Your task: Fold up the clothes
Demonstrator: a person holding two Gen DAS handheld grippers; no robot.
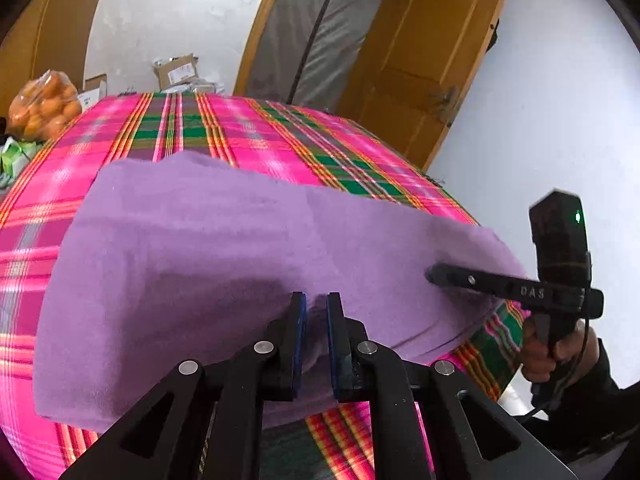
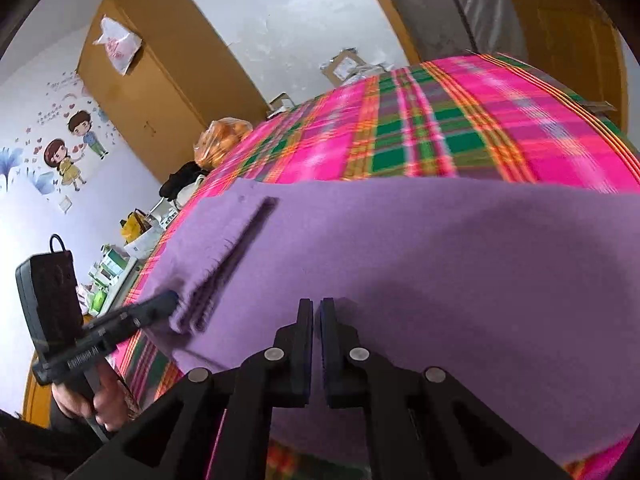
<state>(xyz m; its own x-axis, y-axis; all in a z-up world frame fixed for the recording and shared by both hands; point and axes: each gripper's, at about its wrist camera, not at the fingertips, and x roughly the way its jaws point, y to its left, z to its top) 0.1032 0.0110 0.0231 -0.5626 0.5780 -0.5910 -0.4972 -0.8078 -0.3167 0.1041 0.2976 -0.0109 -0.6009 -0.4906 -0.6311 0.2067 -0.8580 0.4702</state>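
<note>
From the left wrist view, a clear bag of orange fruit (image 1: 44,106) sits at 10 o'clock, just beyond the edge of the worktop covered in pink, green and orange plaid cloth (image 1: 248,132). The soft lilac fleece garment (image 1: 192,240) lies spread across the middle of that cloth, reaching from 9 o'clock over to 3 o'clock. The left tongs (image 1: 316,320), black with blue pads, stand at 6 o'clock and are clamped on a raised pinch of the garment's near edge, fabric bunched between the 2 pads. At 3 o'clock the right tongs (image 1: 434,273) point in from the side with their tip on the garment, gripped by a hand (image 1: 548,354) in a dark sleeve.

From the right wrist view, the left tongs (image 2: 170,300) come in at 8 o'clock, meeting the garment's corner, where the fabric folds over a dark strip (image 2: 236,256). The right tongs (image 2: 317,316) at 6 o'clock are closed together over the garment (image 2: 440,264); whether fabric is caught between them cannot be told.
</note>
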